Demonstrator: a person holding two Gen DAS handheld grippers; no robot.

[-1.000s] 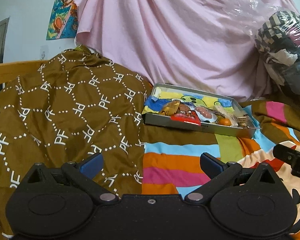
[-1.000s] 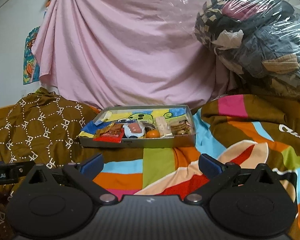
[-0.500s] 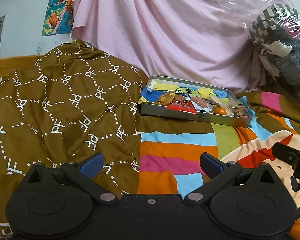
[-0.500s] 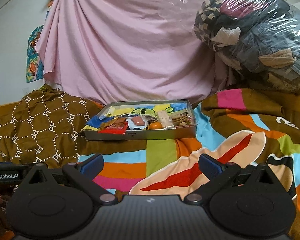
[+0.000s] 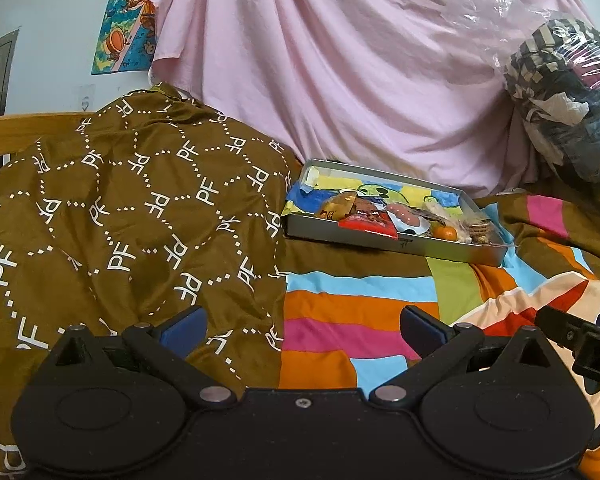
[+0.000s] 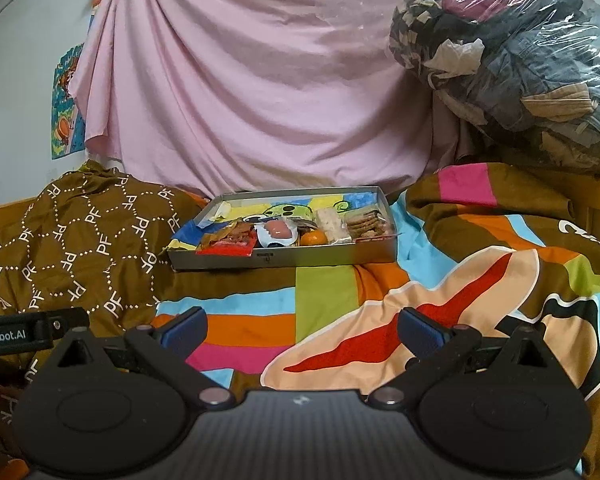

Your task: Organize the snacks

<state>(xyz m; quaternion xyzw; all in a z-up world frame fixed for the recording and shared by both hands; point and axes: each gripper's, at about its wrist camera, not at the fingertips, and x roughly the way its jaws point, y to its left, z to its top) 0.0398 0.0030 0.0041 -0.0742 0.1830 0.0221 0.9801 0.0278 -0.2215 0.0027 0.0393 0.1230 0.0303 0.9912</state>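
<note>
Your left gripper [image 5: 302,330] is held low and level, pointing forward, with its two blue-padded fingers [image 5: 182,326] spread wide apart and nothing between them. Your right gripper [image 6: 302,330] sits in the same pose, level and forward-facing, its blue fingers [image 6: 420,330] equally far apart and holding nothing. The two are side by side: part of the right one's black body shows at the right edge of the left wrist view, and part of the left one's shows at the left edge of the right wrist view.
</note>
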